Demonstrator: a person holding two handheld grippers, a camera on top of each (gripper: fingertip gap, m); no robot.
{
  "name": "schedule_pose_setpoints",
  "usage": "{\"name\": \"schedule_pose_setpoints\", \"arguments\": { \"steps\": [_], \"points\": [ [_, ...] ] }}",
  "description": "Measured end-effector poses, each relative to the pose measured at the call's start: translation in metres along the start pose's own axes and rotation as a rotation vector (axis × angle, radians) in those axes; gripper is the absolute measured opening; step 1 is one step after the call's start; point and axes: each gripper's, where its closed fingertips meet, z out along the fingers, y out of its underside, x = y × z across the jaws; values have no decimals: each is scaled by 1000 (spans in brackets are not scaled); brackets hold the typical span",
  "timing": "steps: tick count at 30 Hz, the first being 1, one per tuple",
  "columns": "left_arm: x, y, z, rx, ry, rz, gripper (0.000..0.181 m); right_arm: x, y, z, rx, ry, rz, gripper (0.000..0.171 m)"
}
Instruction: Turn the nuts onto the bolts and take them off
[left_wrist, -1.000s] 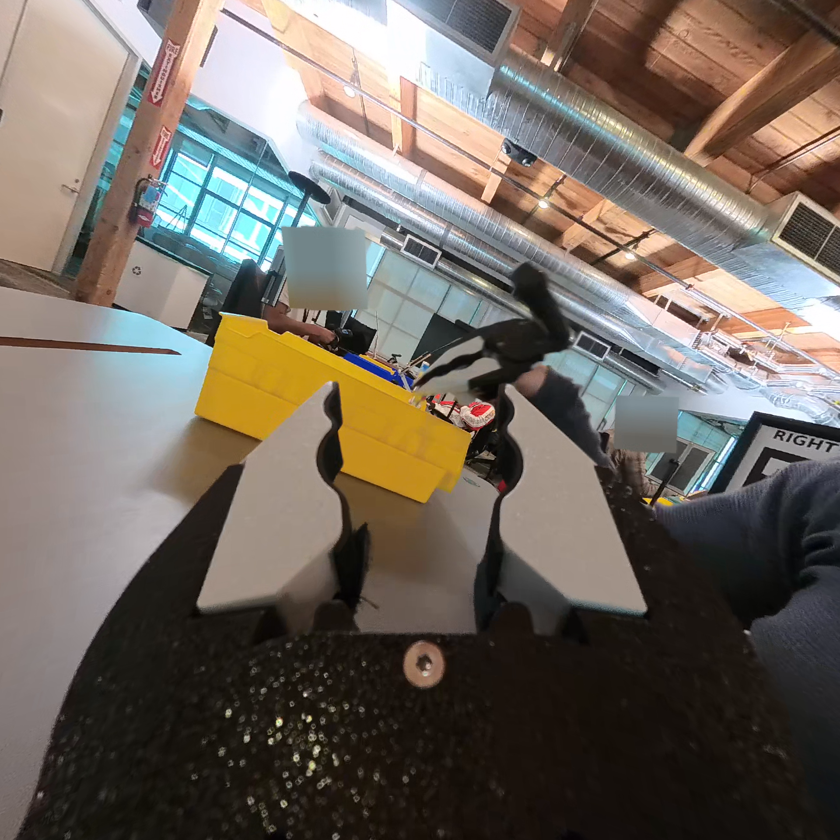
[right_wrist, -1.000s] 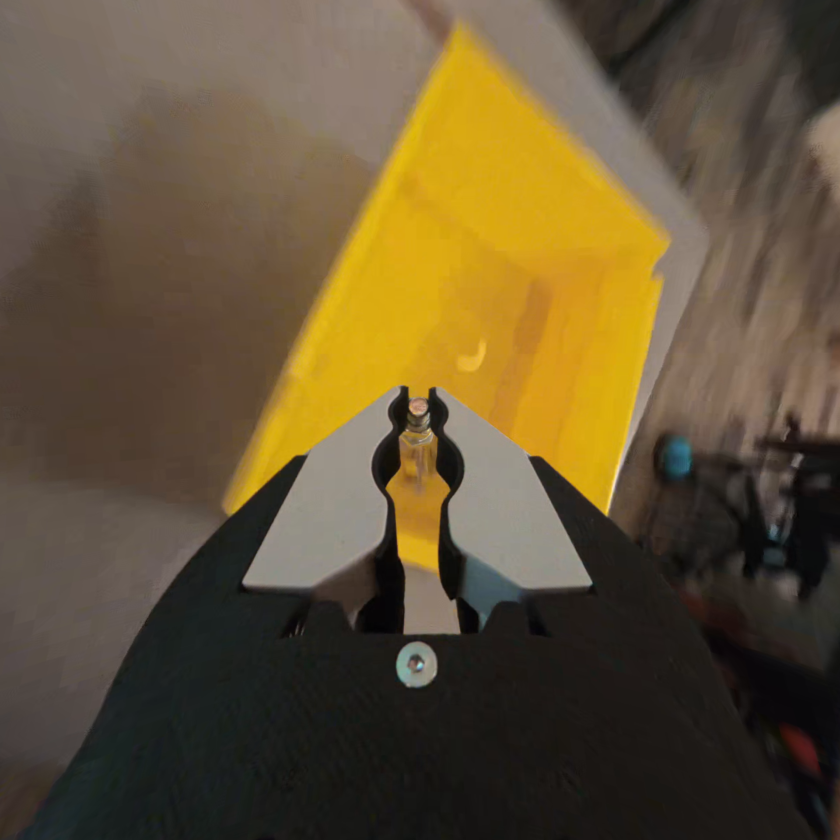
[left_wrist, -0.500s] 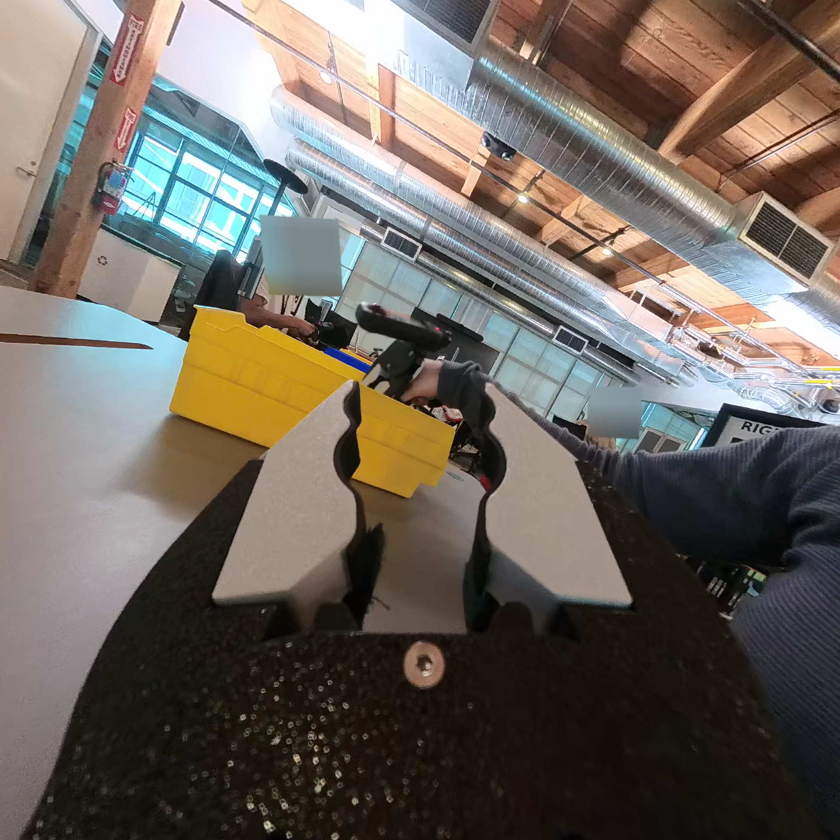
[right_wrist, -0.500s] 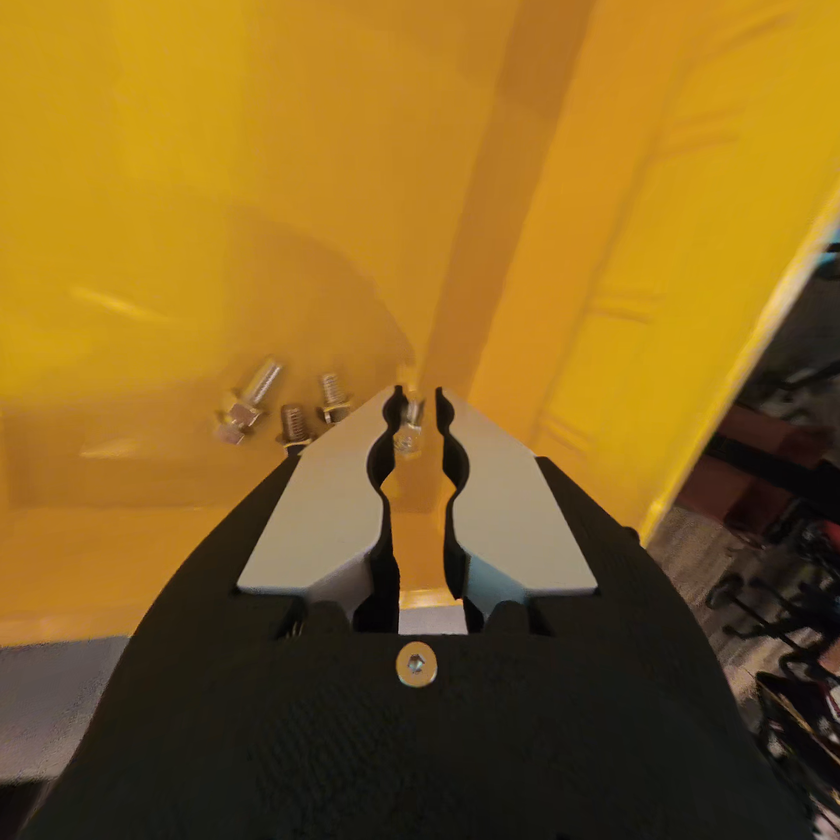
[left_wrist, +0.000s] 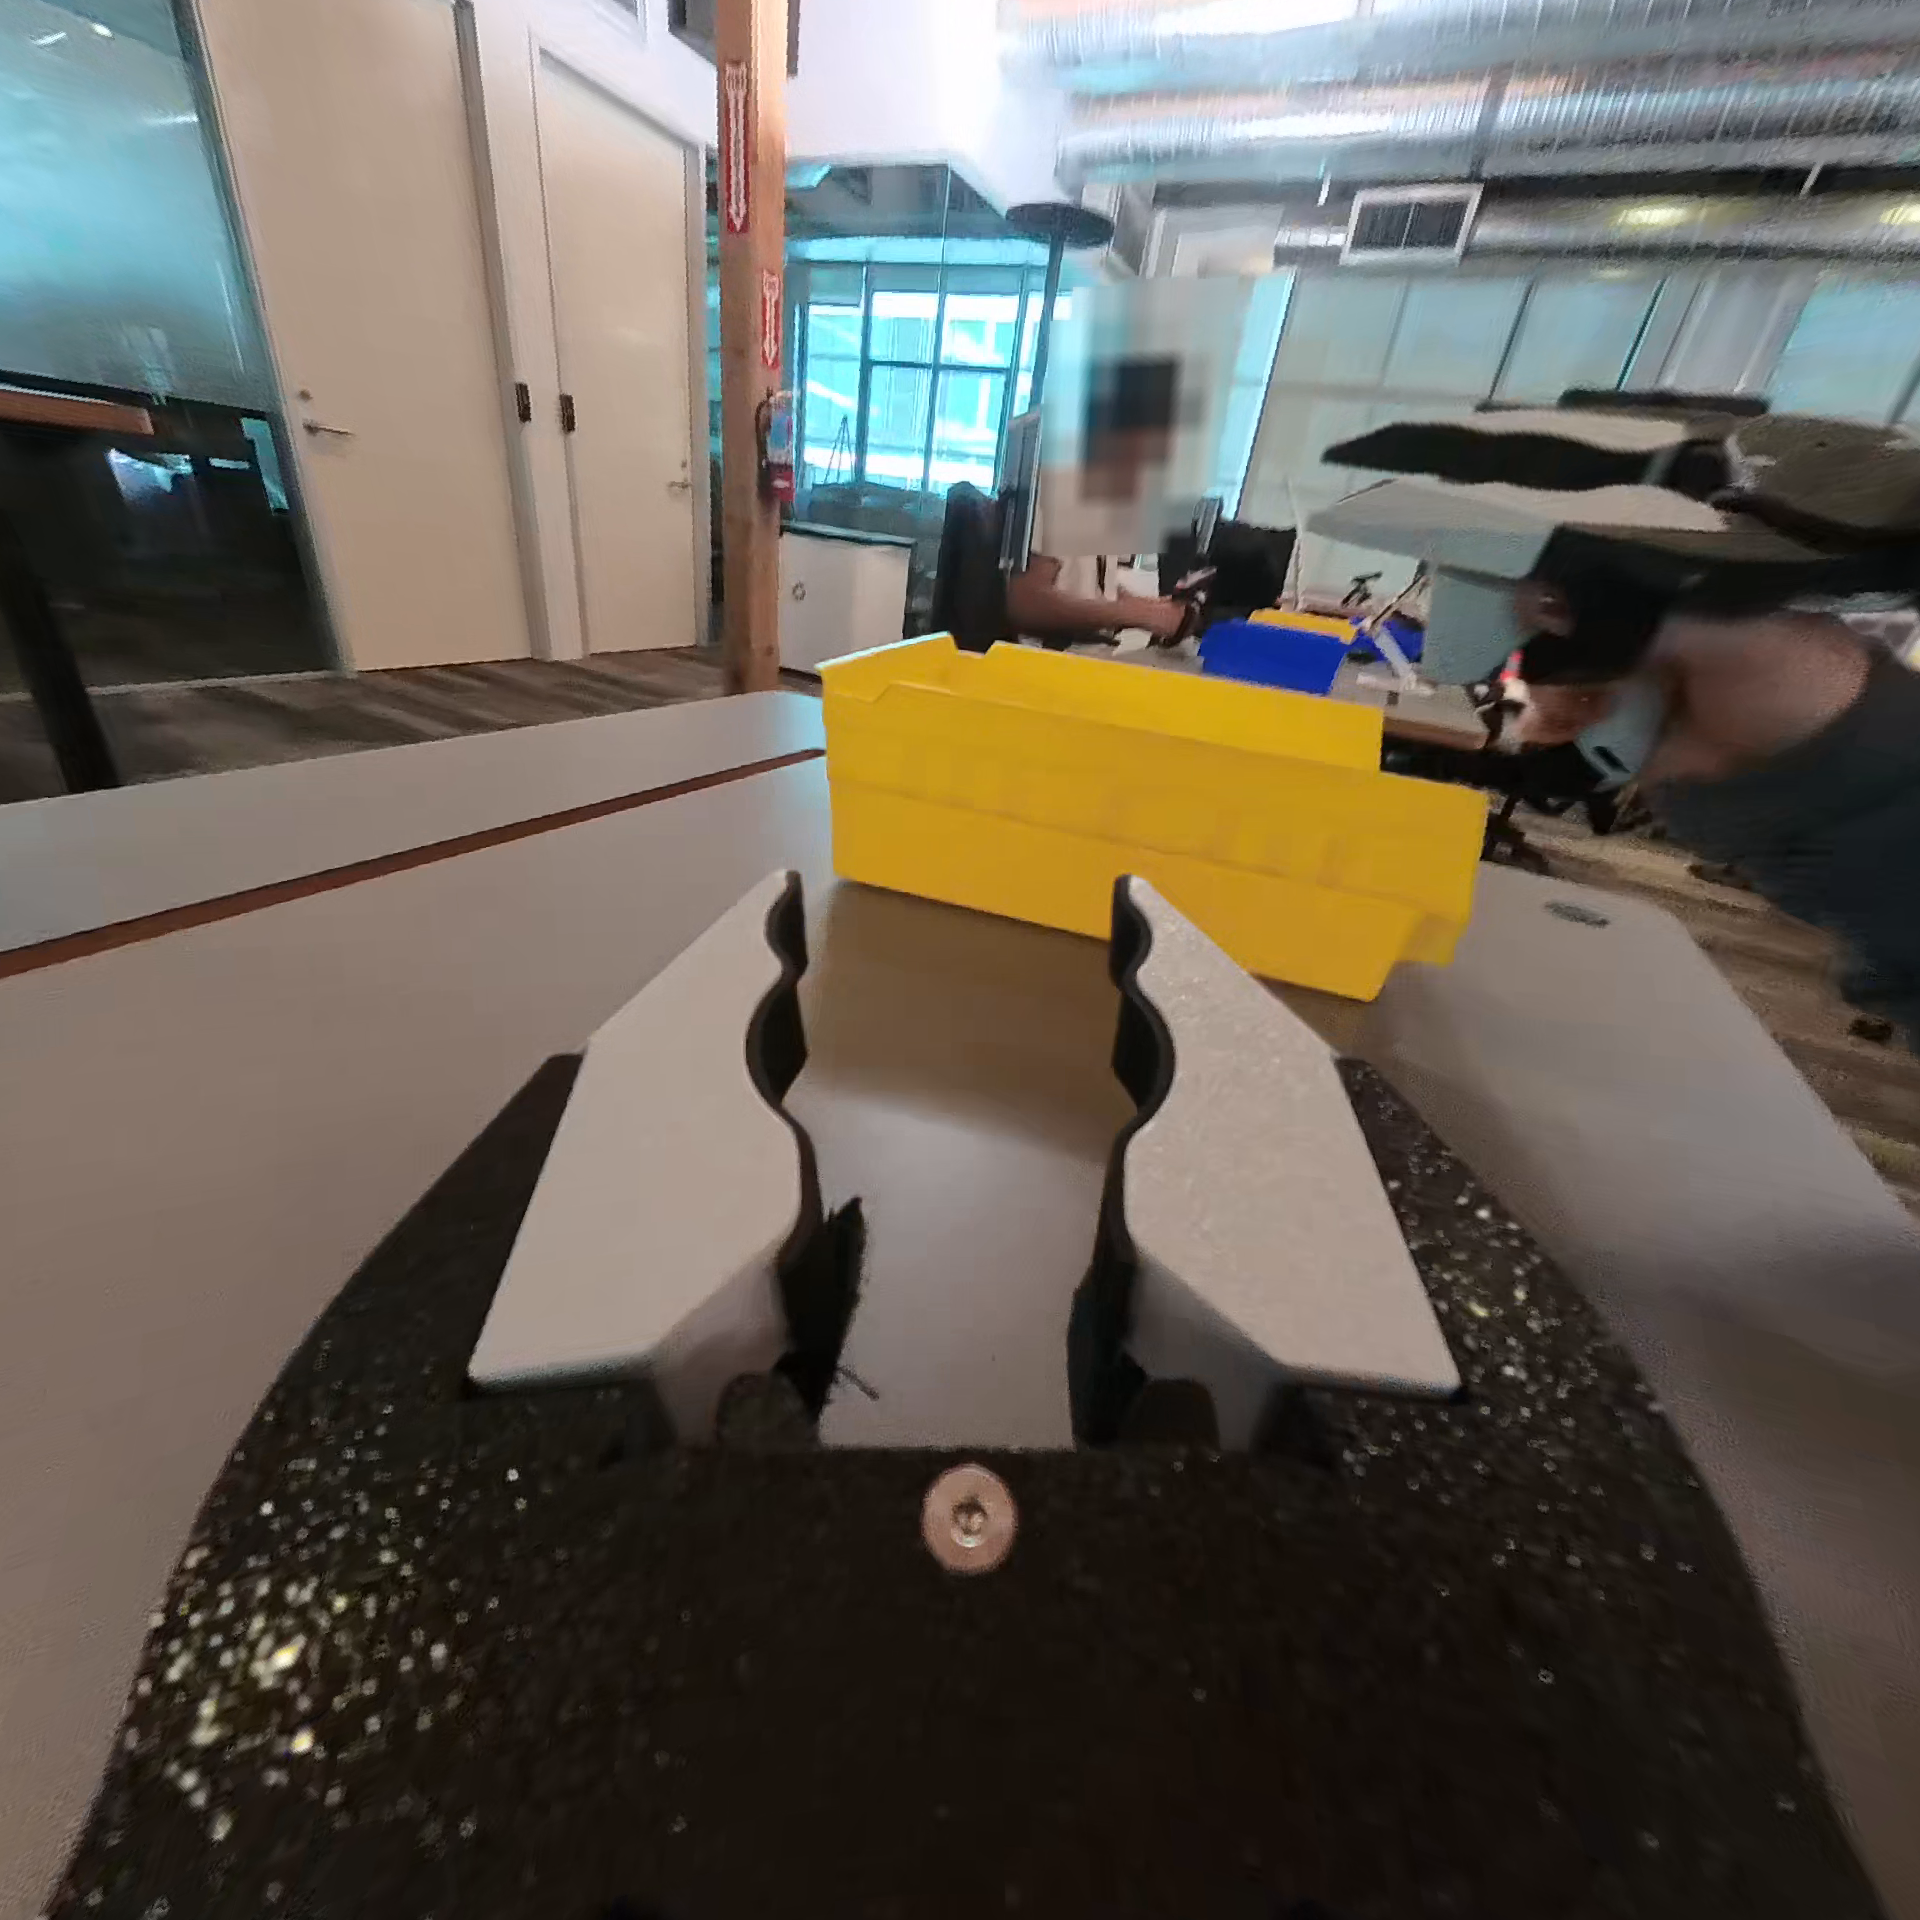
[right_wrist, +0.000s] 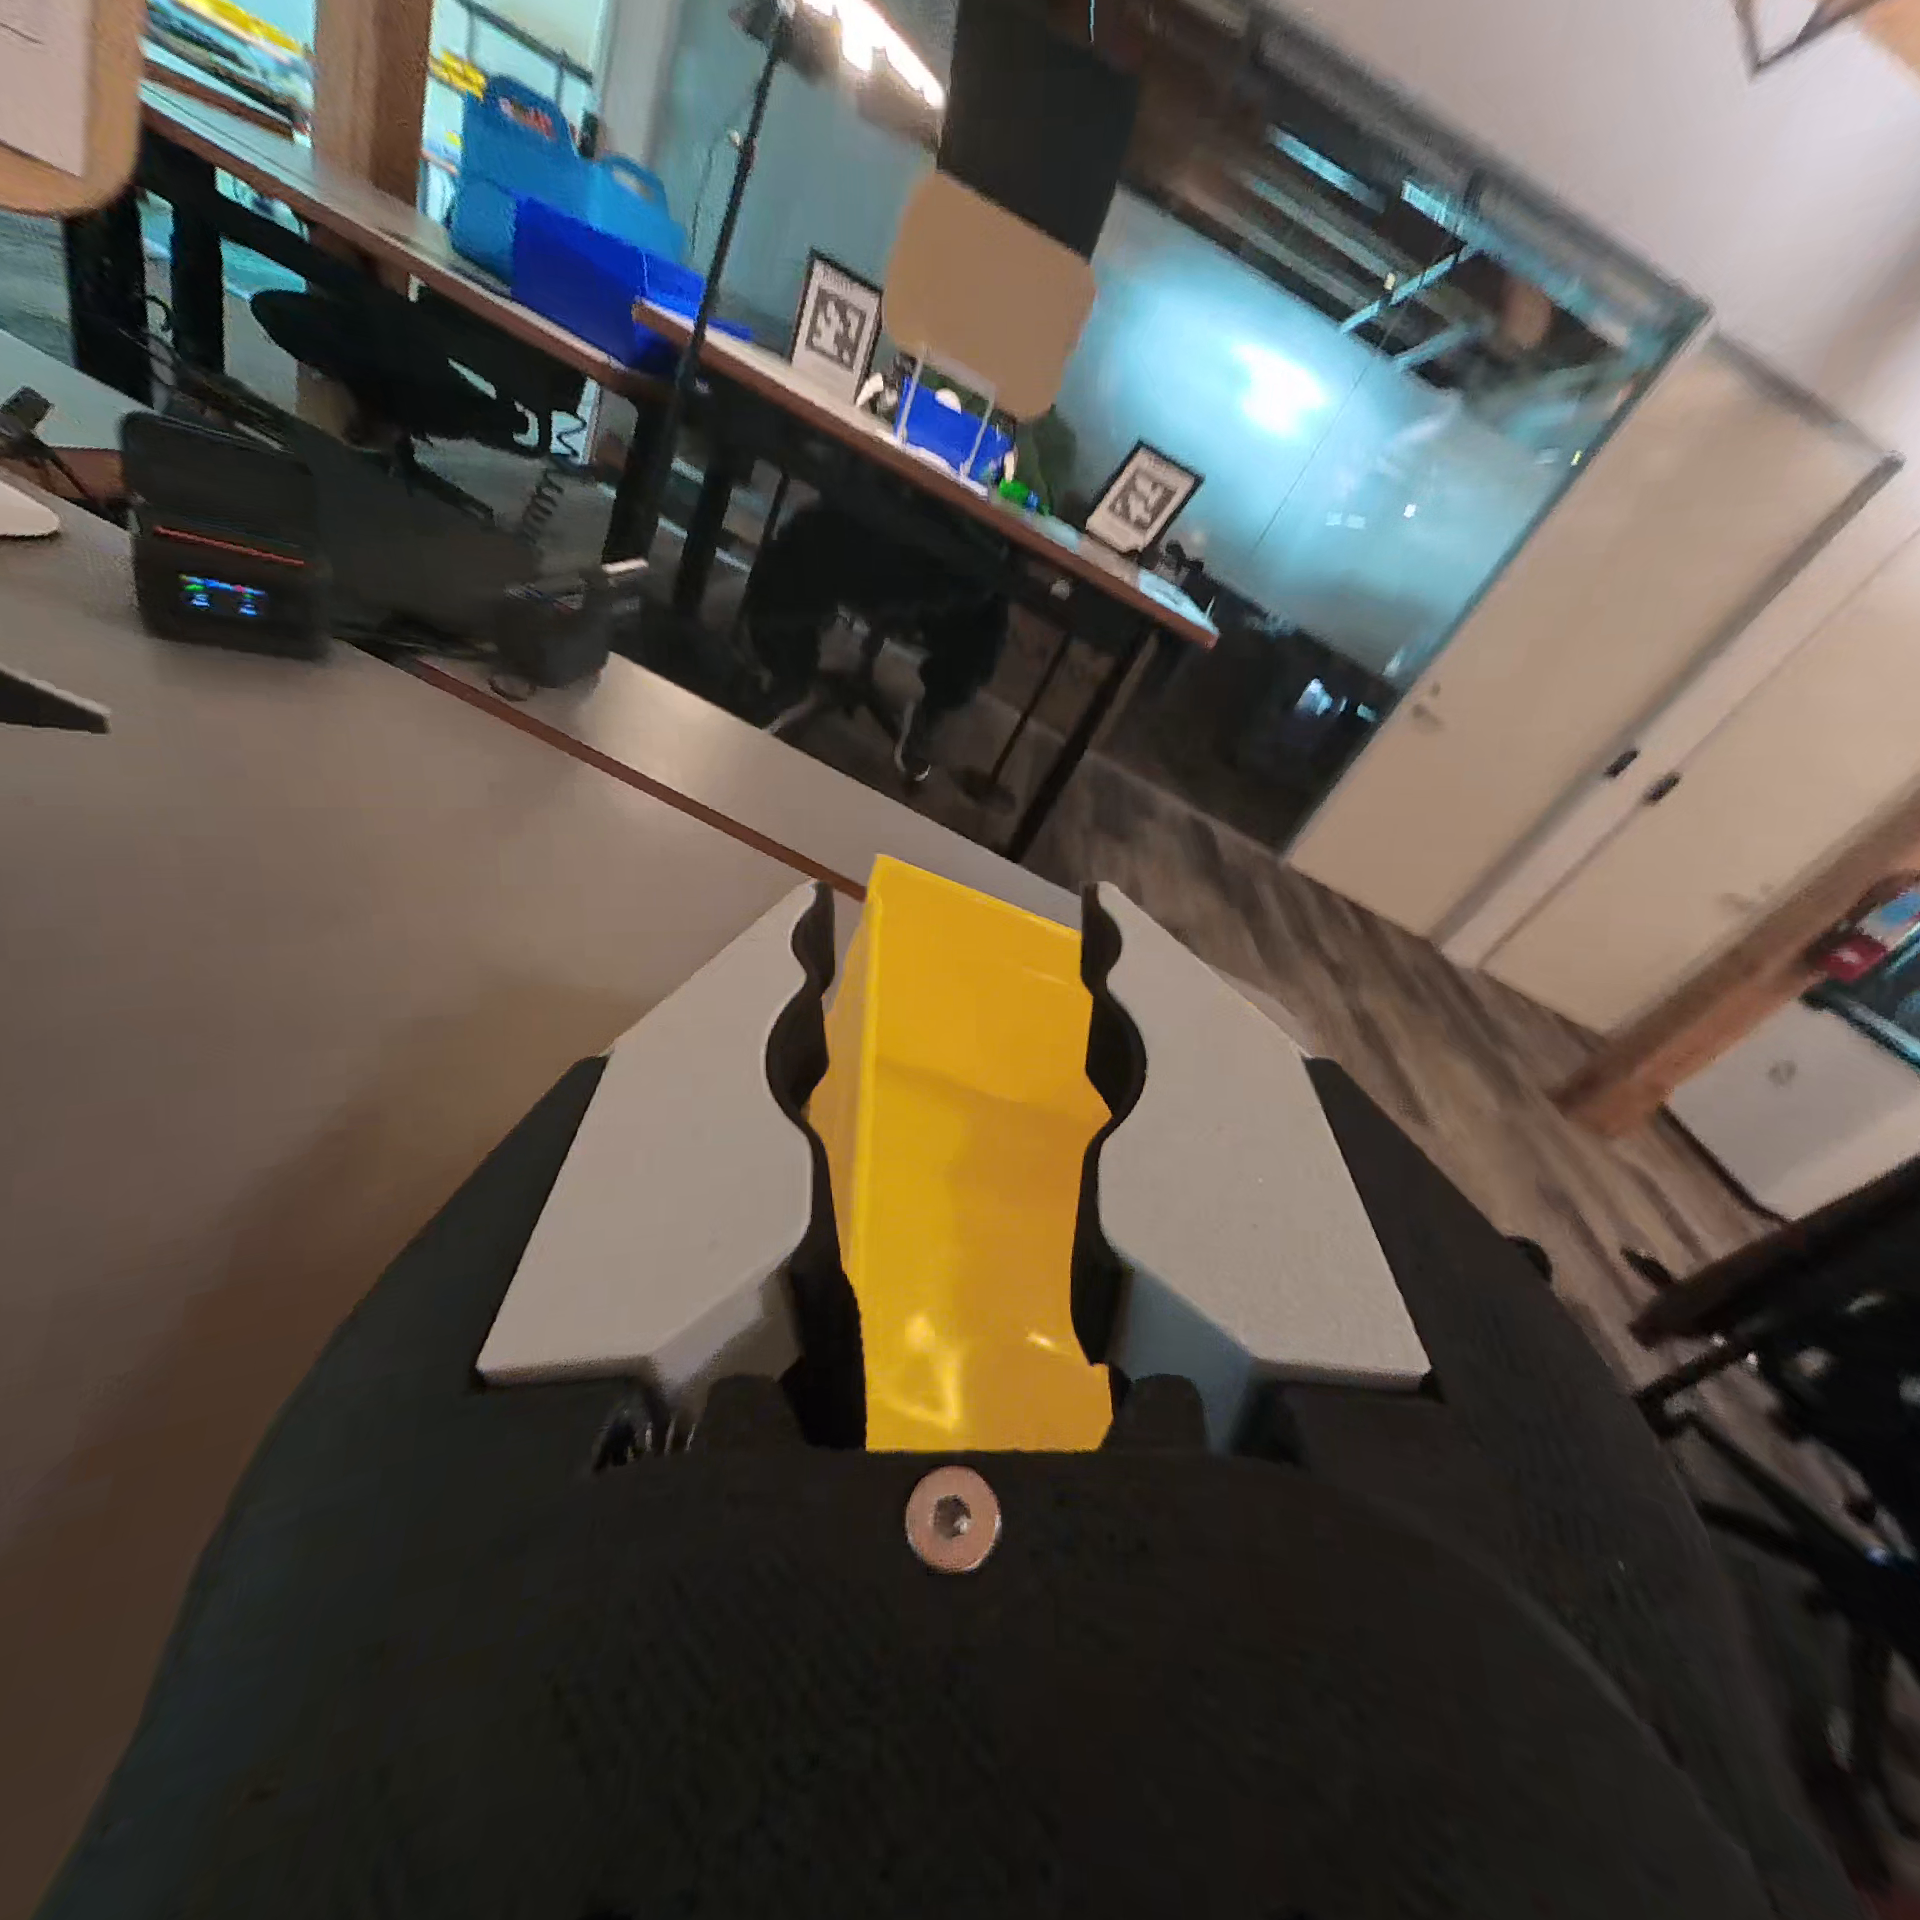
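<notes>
Both grippers empty and parted by the yellow bin; no nut or bolt in view.

The left gripper (left_wrist: 961, 914) is held low over the grey bench (left_wrist: 312, 1039), just short of the yellow bin (left_wrist: 1143, 831), fingers spread with nothing between them, presumably kept ready. The right gripper (right_wrist: 956, 914) is seen tilted above the bin's end, fingers likewise apart and empty, the bin wall framed between them. The hardware is judged to lie inside the bin, hidden by its walls, so a fresh pick seems required.
</notes>
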Motion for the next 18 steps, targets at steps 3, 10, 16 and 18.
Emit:
{"name": "schedule_pose_setpoints", "arguments": {
  "steps": [3,10,16,18],
  "points": [
    [-5,7,2,-51,-38,16,73,-12,15,-10,-15,-27,46,74],
    [-42,-16,-31,-246,-422,187,138,55,51,-45,-98,115,113,112],
    [-45,-59,-141,-319,-797,171,147,153,125,-54,-370,203,156,96],
    [-53,-52,-186,-431,-929,144,148,159,156,-45,-496,128,223,93]
  ]
}}
